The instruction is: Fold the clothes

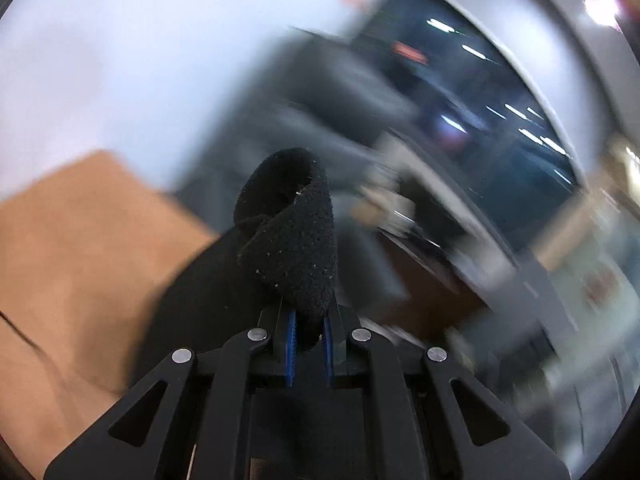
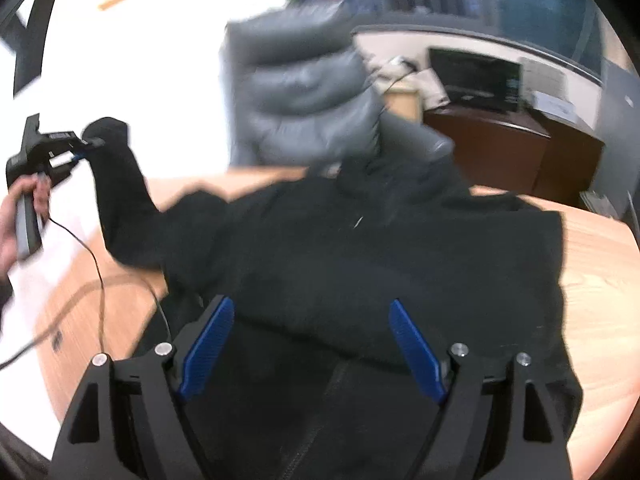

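Note:
A black fleece jacket (image 2: 360, 264) lies spread on the wooden table (image 2: 600, 280). My left gripper (image 1: 310, 320) is shut on the jacket's sleeve cuff (image 1: 296, 236), which sticks up between the blue pads. In the right wrist view the left gripper (image 2: 90, 144) holds that sleeve (image 2: 120, 196) lifted off the table at the far left. My right gripper (image 2: 312, 312) is open and empty, its blue pads (image 2: 208, 348) hovering over the near part of the jacket.
A grey padded chair (image 2: 304, 96) stands behind the table. A dark desk with a monitor (image 2: 476, 80) is at the back right. A thin black cable (image 2: 100, 280) runs over the table's left side. The table edge (image 1: 80, 240) shows in the blurred left wrist view.

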Demonstrator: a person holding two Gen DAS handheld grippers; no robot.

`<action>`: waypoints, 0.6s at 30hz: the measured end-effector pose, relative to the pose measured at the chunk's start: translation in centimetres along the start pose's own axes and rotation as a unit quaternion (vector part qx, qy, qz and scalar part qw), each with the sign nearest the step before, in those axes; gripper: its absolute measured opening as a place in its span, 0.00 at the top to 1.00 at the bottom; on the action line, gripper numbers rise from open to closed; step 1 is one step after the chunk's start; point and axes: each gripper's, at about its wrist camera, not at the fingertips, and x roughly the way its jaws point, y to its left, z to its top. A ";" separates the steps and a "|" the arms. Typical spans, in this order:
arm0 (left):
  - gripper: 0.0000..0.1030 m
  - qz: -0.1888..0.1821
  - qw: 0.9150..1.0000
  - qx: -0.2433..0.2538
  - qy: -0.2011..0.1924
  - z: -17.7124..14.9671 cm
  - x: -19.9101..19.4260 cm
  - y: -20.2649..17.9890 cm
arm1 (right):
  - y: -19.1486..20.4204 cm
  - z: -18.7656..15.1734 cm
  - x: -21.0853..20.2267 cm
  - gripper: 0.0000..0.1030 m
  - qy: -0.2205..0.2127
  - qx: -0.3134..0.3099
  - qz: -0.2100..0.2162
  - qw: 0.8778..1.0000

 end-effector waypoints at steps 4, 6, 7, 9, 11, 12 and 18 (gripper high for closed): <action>0.92 -0.086 0.993 0.037 0.075 -4.7 6.7 -12.3 | -3.5 1.7 -6.2 0.18 -0.062 0.012 0.000 0.998; 0.92 -0.113 0.986 0.052 0.114 -9.1 9.1 -17.5 | -5.8 2.2 -9.4 0.18 -0.088 0.015 -0.016 0.996; 0.92 -0.119 0.983 0.061 0.128 -10.7 10.6 -19.7 | -7.1 2.2 -10.8 0.18 -0.099 0.021 -0.024 0.995; 0.92 -0.133 0.975 0.074 0.161 -16.1 11.7 -22.3 | -9.8 2.1 -13.2 0.16 -0.115 0.032 -0.043 0.992; 0.91 -0.129 0.970 0.096 0.185 -21.7 10.2 -23.9 | -12.0 1.8 -13.8 0.15 -0.117 0.043 -0.053 0.991; 0.89 -0.122 0.967 0.107 0.196 -24.6 9.2 -24.4 | -12.6 1.6 -13.1 0.14 -0.111 0.046 -0.048 0.992; 0.37 -0.086 0.969 0.096 0.211 -28.6 8.6 -25.4 | -16.1 0.5 -8.9 0.12 -0.076 0.066 -0.019 0.995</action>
